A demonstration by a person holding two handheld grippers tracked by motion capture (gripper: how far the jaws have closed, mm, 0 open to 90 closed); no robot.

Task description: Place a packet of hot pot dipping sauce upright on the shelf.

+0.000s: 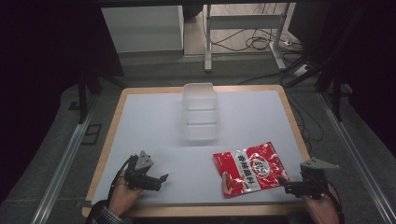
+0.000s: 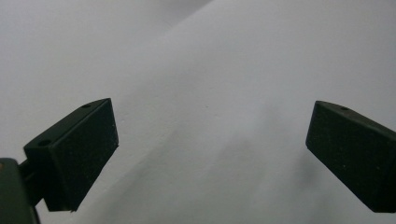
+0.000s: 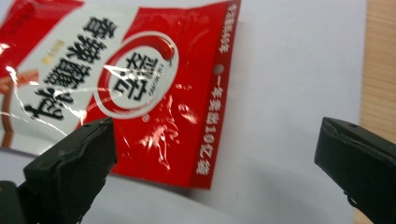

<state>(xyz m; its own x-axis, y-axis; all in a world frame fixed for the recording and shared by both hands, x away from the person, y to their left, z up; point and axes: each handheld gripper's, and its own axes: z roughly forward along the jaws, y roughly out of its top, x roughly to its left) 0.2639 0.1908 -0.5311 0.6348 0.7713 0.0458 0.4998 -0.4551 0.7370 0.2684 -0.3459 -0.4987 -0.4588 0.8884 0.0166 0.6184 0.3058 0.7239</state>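
Note:
A red and white snack packet (image 1: 250, 170) lies flat on the white table sheet (image 1: 154, 126) at the front right. In the right gripper view the packet (image 3: 140, 84) fills the upper left, its sealed edge between the jaws' lines. My right gripper (image 1: 286, 184) rests open at the packet's near right corner; its midpoint (image 3: 215, 154) is over the packet's edge, pads not touching it. My left gripper (image 1: 161, 179) sits open at the front left, over bare sheet (image 2: 210, 116) with nothing between its jaws. A clear plastic container (image 1: 200, 112) stands at the far middle.
The wooden table edge (image 1: 299, 135) borders the sheet on the right, also seen as a wooden strip (image 3: 380, 60) in the right gripper view. Beyond the table are metal rails, a desk frame (image 1: 243, 23) and floor cables.

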